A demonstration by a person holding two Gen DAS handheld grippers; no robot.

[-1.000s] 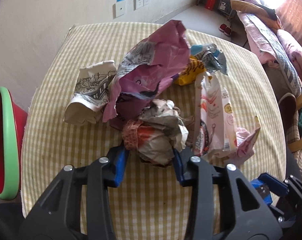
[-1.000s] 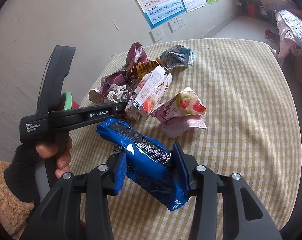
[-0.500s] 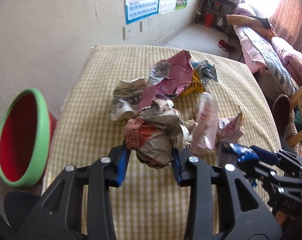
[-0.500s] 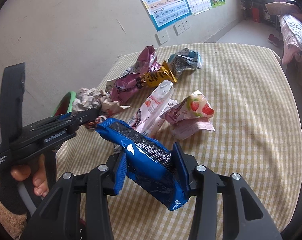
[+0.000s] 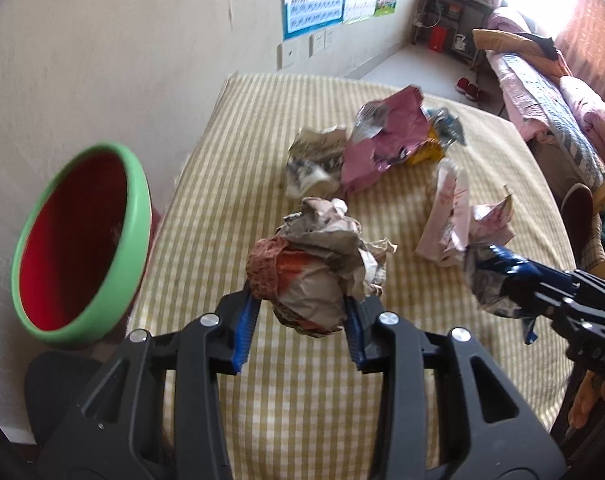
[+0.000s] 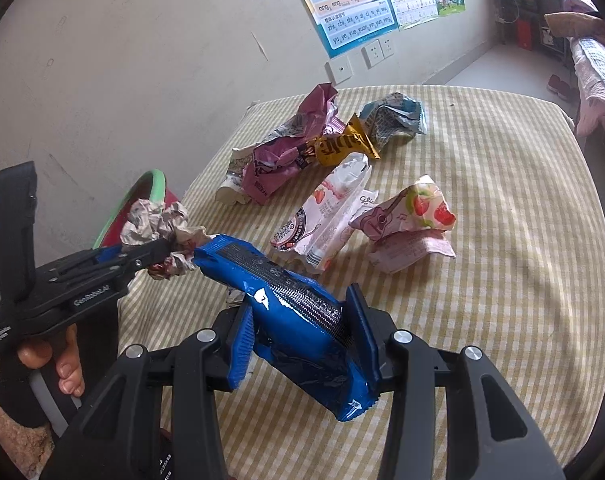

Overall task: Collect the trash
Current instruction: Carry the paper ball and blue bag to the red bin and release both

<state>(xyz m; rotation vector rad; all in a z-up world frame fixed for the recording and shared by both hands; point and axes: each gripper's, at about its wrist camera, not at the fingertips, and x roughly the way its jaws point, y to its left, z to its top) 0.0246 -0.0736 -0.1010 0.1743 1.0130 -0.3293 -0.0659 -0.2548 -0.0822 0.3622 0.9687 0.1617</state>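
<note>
wall posters (image 6: 354, 4), bed (image 5: 542, 92), red shoes (image 5: 466, 88)

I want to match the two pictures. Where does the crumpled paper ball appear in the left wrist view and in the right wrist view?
Left wrist view: the crumpled paper ball is at the centre, clamped in the left hand-held gripper.
Right wrist view: it is at the left, in front of the bin.
Shared landmark: the green-rimmed red bin, beside the table by the wall.
</note>
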